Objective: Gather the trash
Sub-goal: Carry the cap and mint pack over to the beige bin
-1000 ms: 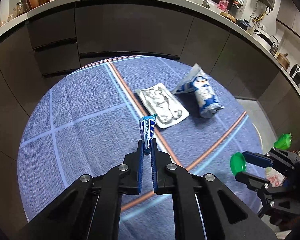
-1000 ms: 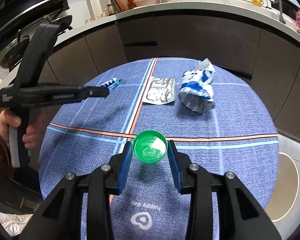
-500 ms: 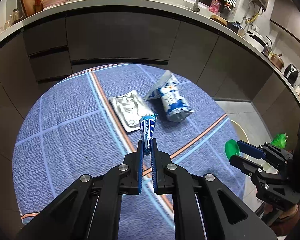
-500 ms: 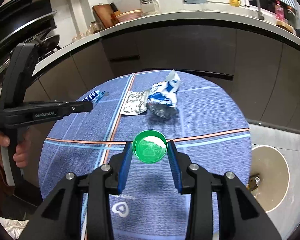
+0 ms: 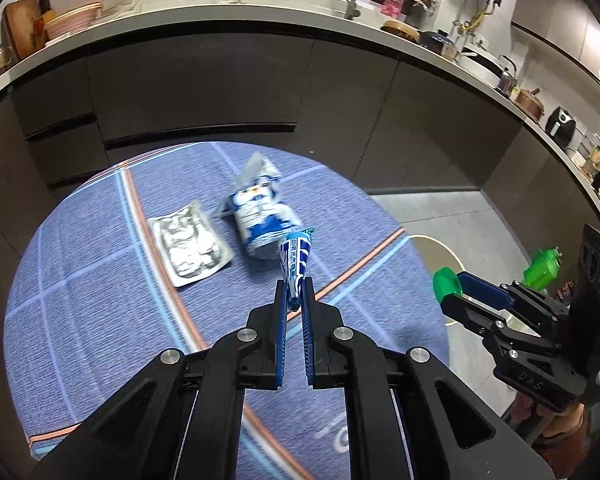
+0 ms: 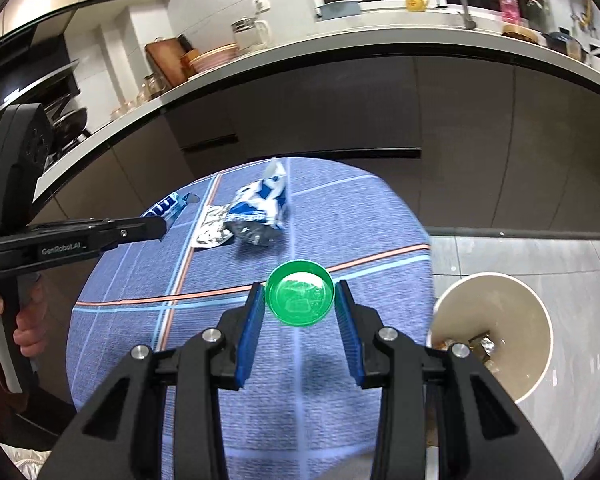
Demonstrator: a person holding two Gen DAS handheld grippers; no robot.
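Carrying: I have both loads up off the desk and swinging right; over the last second the bin has slid into my right view, where it was barely showing before.
Left gripper: jaws closed on the blue candy wrapper, pinched at its lower end, the rest sticking up free over the cloth.
Right gripper: jaws clamped on the green bottle cap by its rim, open side facing my camera.
Meaning: I judge the pick-up of these two pieces done and the drop next; the cap sits closer to the bin than the wrapper does.
Bin: stands on the floor just beside the desk edge, to my right, with some scraps already at the bottom.
Left behind: a crumpled blue-and-white snack bag and a flat silver foil pack lie touching near the far side of the desk.
Obstacles: nothing between the right gripper and the bin; my left one must cross behind the right.
Risk: the wrapper is held by a thin end and may slip.
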